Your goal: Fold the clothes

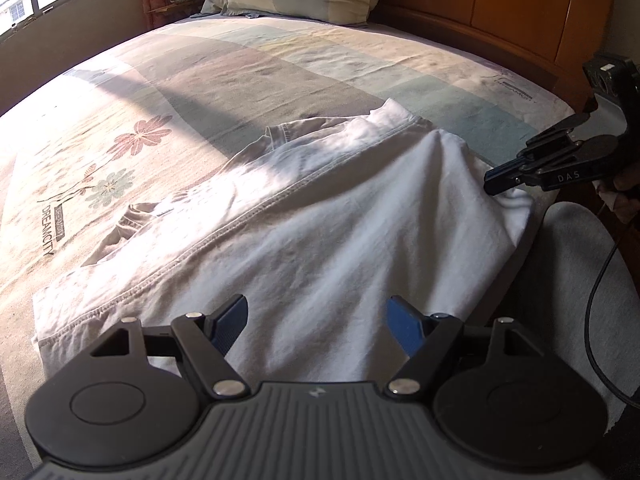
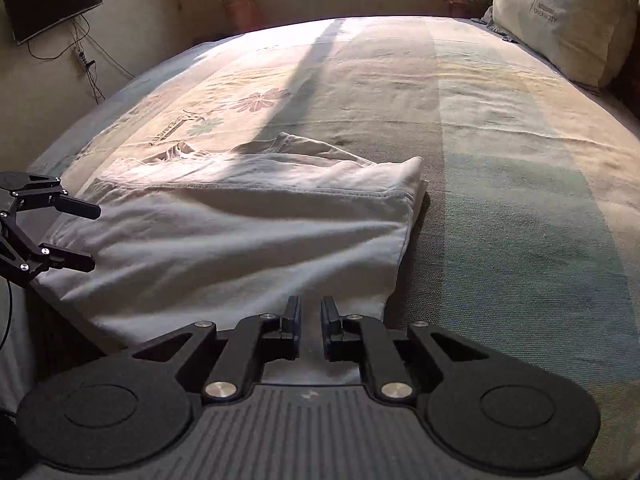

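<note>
Left wrist view shows the left tongs [image 1: 316,320] wide open, with nothing between the two blue tips. They hang just over the near edge of a white shirt [image 1: 304,216]. The shirt lies partly folded on the bed [image 1: 280,64], right in front of both tongs. Off to the right of the left tongs, the right tongs [image 1: 494,184] touch a lifted corner of the shirt. In the right wrist view, the right tongs [image 2: 310,312] have their tips close together with a thin gap. The white cloth sits just past the tips, but I cannot tell if they pinch it. A pillow [image 2: 560,20] rests far ahead of the right tongs, on the right side.
</note>
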Demonstrator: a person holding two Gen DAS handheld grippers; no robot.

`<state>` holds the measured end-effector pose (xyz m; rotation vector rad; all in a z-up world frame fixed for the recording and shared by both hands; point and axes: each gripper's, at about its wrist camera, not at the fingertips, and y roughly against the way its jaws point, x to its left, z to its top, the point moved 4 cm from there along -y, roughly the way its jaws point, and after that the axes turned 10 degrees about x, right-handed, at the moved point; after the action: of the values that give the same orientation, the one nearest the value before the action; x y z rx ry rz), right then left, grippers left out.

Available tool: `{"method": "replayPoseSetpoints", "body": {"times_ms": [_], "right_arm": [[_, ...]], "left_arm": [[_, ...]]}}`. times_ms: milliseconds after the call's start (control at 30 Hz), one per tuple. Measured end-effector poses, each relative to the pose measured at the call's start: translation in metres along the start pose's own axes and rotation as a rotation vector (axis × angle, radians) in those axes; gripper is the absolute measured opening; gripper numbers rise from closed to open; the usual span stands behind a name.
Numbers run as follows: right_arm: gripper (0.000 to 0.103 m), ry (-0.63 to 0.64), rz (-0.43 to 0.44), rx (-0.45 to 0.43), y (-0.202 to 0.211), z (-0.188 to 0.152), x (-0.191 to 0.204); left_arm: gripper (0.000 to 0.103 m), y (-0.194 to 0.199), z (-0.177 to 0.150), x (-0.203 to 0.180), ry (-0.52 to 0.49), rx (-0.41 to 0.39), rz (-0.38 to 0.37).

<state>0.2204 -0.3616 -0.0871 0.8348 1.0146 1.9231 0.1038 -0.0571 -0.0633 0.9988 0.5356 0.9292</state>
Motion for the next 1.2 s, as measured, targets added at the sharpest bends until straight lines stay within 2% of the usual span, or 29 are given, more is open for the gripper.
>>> {"method": "replayPoseSetpoints", "body": {"times_ms": [200,300,400,467,600,667,800,967,1067,1200], "right_arm": [[0.011,0.132,-0.075,0.103,0.017,-0.029,0.027],[0.014,0.209,-0.104,0.058,0.036,-0.022,0.044],[0.017,0.221,-0.063,-0.024,0.036,-0.002,0.069],[0.019,0.220,-0.049,-0.033,0.018,0.005,0.083],[0.020,0.209,-0.065,0.062,-0.019,-0.007,0.089],[0.020,0.179,-0.050,0.049,-0.011,-0.023,0.082],[0.020,0.143,-0.072,0.103,0.011,-0.039,0.070],[0.037,0.142,-0.027,-0.039,0.028,-0.002,0.080],[0.037,0.167,-0.039,-0.090,0.013,0.031,0.090],[0.037,0.130,-0.036,-0.115,-0.030,0.073,0.090]], "left_arm": [[0.077,0.008,-0.019,0.009,-0.022,0.029,0.063],[0.077,0.008,-0.019,0.016,-0.013,0.034,0.078],[0.077,0.005,-0.007,0.018,0.003,0.025,0.066],[0.079,0.000,0.000,0.018,0.018,0.011,0.028],[0.079,-0.010,0.005,0.024,0.063,0.007,-0.007],[0.080,-0.016,0.002,0.030,0.083,0.022,-0.003],[0.080,-0.025,0.001,0.040,0.119,0.032,-0.020],[0.081,-0.021,0.010,0.034,0.090,0.006,-0.032],[0.082,-0.025,0.013,0.034,0.072,0.009,-0.027],[0.082,-0.040,0.016,0.050,0.102,0.009,-0.018]]}}
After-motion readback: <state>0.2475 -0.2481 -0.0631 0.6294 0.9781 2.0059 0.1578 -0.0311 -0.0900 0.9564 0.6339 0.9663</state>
